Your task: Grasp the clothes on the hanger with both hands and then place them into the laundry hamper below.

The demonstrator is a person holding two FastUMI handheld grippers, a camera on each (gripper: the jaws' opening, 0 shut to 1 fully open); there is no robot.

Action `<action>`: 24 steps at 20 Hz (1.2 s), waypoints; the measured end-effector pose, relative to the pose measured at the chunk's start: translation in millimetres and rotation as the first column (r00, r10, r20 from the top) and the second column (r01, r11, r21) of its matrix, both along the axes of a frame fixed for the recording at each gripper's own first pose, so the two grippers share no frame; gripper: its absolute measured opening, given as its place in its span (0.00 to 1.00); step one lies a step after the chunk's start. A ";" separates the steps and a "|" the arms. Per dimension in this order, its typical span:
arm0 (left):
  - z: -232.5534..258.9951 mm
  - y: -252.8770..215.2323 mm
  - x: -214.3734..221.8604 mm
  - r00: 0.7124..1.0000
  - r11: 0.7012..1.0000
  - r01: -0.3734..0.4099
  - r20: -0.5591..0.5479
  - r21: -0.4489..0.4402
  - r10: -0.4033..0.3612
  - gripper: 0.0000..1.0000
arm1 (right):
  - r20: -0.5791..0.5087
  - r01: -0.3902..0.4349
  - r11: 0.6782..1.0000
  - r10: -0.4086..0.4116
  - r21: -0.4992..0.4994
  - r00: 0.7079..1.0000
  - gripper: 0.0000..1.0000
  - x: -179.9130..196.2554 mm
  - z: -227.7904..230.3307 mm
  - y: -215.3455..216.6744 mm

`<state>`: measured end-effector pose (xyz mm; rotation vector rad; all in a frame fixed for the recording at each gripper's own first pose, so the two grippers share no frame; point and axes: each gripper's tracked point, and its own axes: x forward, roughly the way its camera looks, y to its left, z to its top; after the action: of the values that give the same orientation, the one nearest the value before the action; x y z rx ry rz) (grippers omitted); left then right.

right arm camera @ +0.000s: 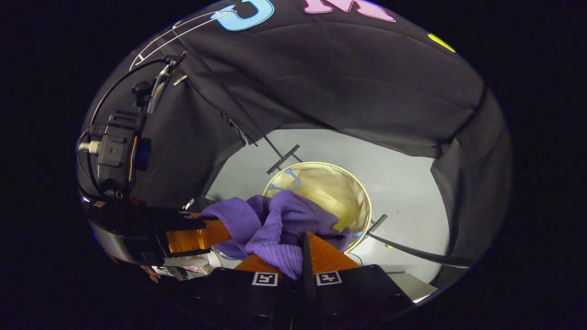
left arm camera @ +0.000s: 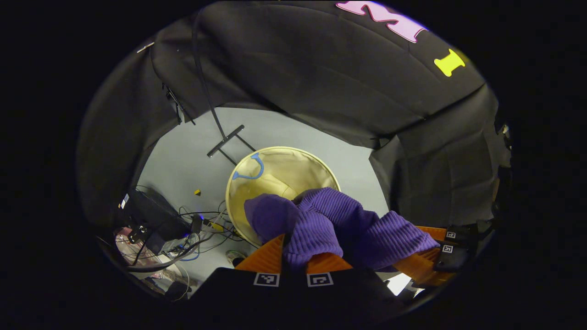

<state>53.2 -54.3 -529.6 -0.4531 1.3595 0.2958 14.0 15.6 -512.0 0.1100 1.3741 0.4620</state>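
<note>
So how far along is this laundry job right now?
Done: the purple sweater is off the hanger, pinched by the left gripper and the right gripper. In hand: it hangs above the cream hamper. Left: lowering it in and letting go.

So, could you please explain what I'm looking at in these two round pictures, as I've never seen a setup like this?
There is no robot here: a person holds a two-finger gripper in each hand, and a fisheye camera rides on each one, looking along its orange fingers.

In the left gripper view, the left gripper is at the bottom, pinching a purple knitted garment. The right gripper grips the same garment at the right edge.

The right gripper view is the same scene from the other hand: its own fingers at the bottom, the other gripper coming in from the left.

Below, on the grey floor, stands a round cream laundry hamper, open at the top. The garment hangs above it. Cables and equipment lie beside it.
</note>
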 end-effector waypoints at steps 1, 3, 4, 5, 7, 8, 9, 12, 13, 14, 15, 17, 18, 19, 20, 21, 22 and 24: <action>-0.9 -0.1 0.0 1.000 1.000 0.002 0.003 -0.003 -0.002 0.07 | 0.001 0.001 1.000 -0.001 0.000 1.000 0.15 0.7 0.1 0.4; -1.3 -1.5 1.4 1.000 1.000 0.008 0.009 -0.017 -0.008 0.09 | 0.006 0.003 1.000 -0.003 -0.009 1.000 0.15 2.9 -1.9 -1.1; -1.8 -2.0 0.1 1.000 1.000 0.005 0.006 -0.025 -0.005 0.11 | 0.004 0.006 1.000 -0.006 -0.017 1.000 0.10 2.7 1.5 -3.7; -2.9 -4.7 -2.3 1.000 0.999 -0.005 0.004 -0.040 0.005 0.17 | 0.005 0.013 1.000 -0.013 -0.015 1.000 0.12 3.9 -0.8 -2.4; -1.9 0.6 -2.1 1.000 1.000 -0.017 0.007 -0.020 0.017 0.33 | 0.024 0.030 1.000 -0.029 -0.009 0.999 0.55 10.8 2.0 -1.8; -4.5 4.6 -0.5 1.000 1.000 -0.015 0.007 -0.002 0.015 0.48 | 0.041 0.029 1.000 -0.029 -0.006 0.999 0.76 17.5 8.7 -5.5; 0.4 8.5 0.3 1.000 1.000 -0.020 0.012 0.012 0.020 0.63 | 0.049 0.027 1.000 -0.026 -0.013 0.998 0.97 19.7 6.5 -5.7; 2.0 7.6 5.3 0.999 0.999 -0.036 0.028 0.005 0.036 0.96 | 0.056 0.024 1.000 -0.024 -0.006 0.998 0.99 21.9 4.5 -5.4; 2.8 9.4 5.8 0.999 0.999 -0.040 0.032 0.011 0.039 0.96 | 0.059 0.020 1.000 -0.019 -0.006 0.998 0.99 22.6 5.0 -5.7; 3.7 11.6 6.4 0.998 0.999 -0.046 0.037 0.013 0.045 0.96 | 0.059 0.016 1.000 -0.016 -0.007 0.998 0.99 22.0 6.8 -6.7; 3.6 12.0 6.7 0.998 0.999 -0.051 0.043 0.012 0.050 0.96 | 0.059 0.014 1.000 -0.014 -0.005 0.998 0.99 22.2 7.8 -6.6; 5.7 15.0 7.0 0.996 0.998 -0.063 0.058 0.014 0.062 0.96 | 0.058 0.020 1.000 -0.020 -0.003 0.998 0.99 19.5 7.7 -7.1; 7.5 15.9 6.6 0.995 0.997 -0.072 0.065 0.011 0.071 0.96 | 0.058 0.028 1.000 -0.028 -0.001 0.998 0.99 19.2 8.3 -7.8; 10.1 16.9 7.0 0.994 0.997 -0.078 0.076 0.008 0.077 0.96 | 0.057 0.039 0.999 -0.039 0.006 0.998 0.99 20.8 10.0 -8.0; 13.3 16.9 8.7 0.994 0.997 -0.073 0.087 -0.001 0.072 0.96 | 0.063 0.053 0.998 -0.054 0.013 0.997 0.99 24.5 13.0 -7.8; 15.9 16.9 10.1 0.994 0.998 -0.061 0.093 -0.008 0.061 0.96 | 0.079 0.065 0.998 -0.066 0.017 0.995 0.99 27.9 17.7 -8.0; 21.5 19.8 9.7 0.994 0.999 -0.050 0.101 -0.004 0.050 0.95 | 0.099 0.074 0.997 -0.075 0.015 0.992 0.98 31.9 22.8 -9.2; 33.5 23.7 8.6 0.990 0.999 -0.038 0.137 -0.006 0.038 0.96 | 0.150 0.098 0.995 -0.101 0.028 0.983 0.99 39.7 39.3 -6.2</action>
<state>61.7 -30.6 -496.1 -0.4936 1.2185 0.2889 53.7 9.5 -472.7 0.1568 1.2088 0.3929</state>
